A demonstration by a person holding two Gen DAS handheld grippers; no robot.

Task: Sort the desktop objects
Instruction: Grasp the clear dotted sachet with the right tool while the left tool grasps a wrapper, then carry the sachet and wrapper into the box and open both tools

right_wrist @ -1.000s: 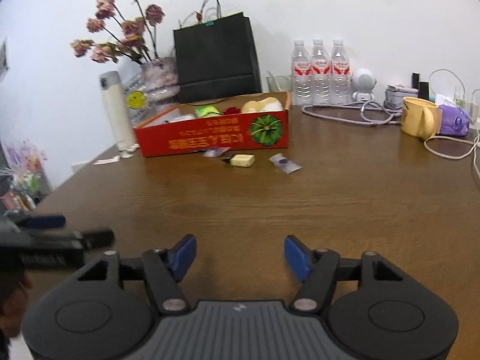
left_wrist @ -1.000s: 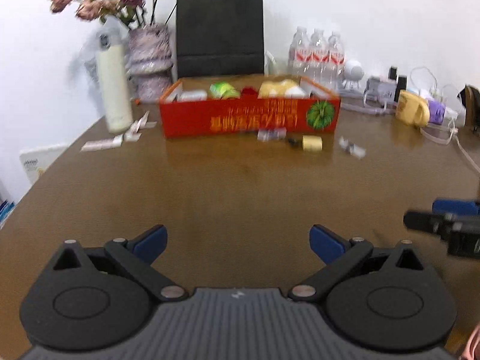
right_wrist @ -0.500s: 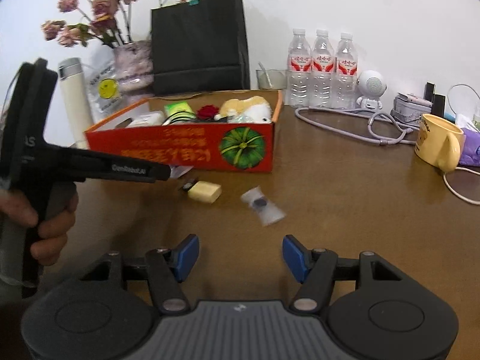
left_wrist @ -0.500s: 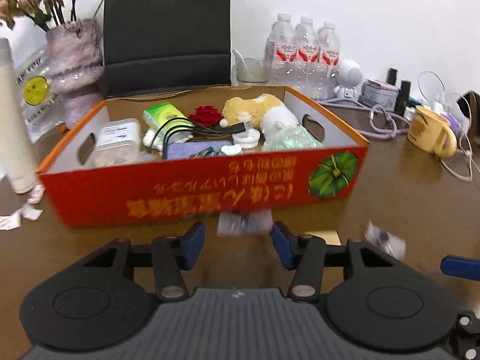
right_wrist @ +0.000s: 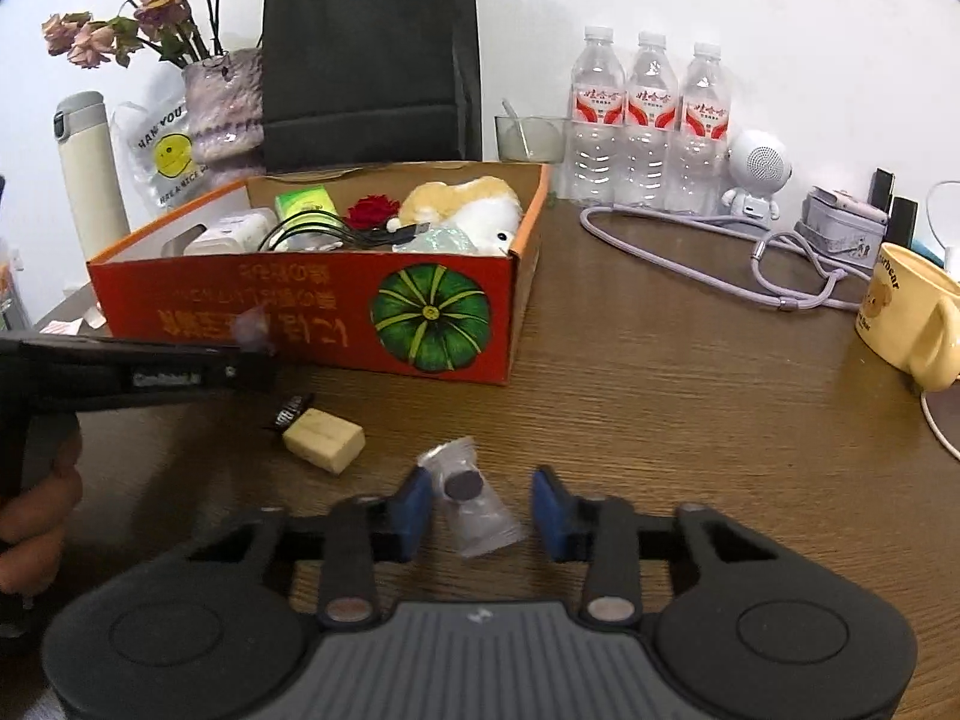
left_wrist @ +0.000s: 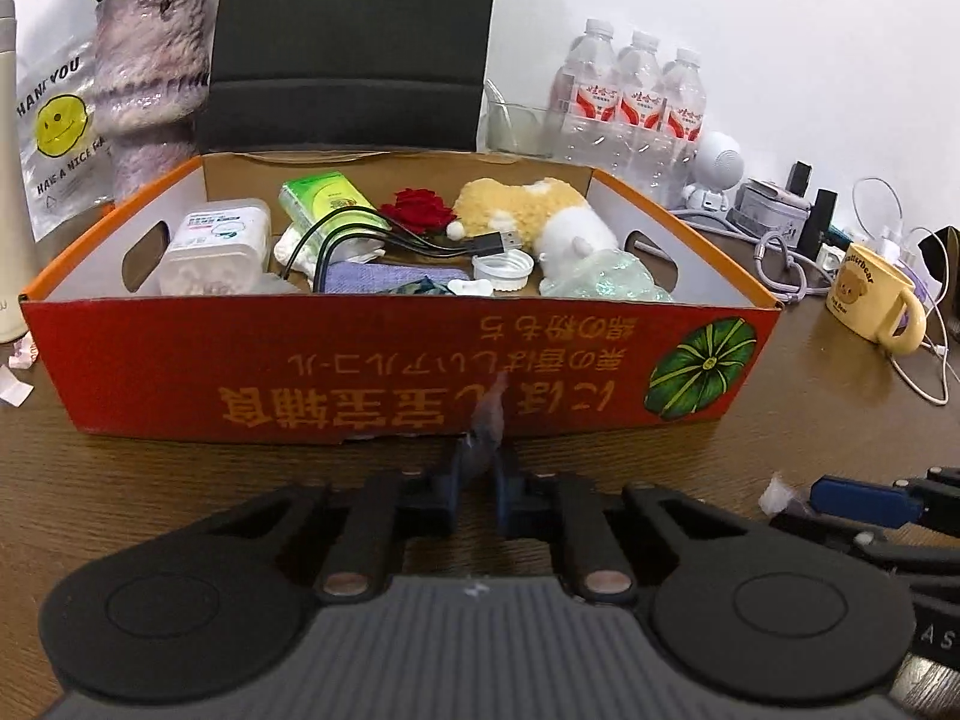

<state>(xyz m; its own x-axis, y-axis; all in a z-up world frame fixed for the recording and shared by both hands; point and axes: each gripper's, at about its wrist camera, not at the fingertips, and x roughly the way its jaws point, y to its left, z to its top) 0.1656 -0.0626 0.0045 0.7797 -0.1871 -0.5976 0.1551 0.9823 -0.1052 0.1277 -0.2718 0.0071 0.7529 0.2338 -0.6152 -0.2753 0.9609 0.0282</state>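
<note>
Left tool (left_wrist: 480, 483) pinching a small clear packet (left_wrist: 487, 420) just before the red box (left_wrist: 384, 360). Right tool (right_wrist: 482, 507) standing spread around a coin packet (right_wrist: 474, 510) lying on the worktop (right_wrist: 690, 420); eraser (right_wrist: 324, 439) showing only in right view.
</note>
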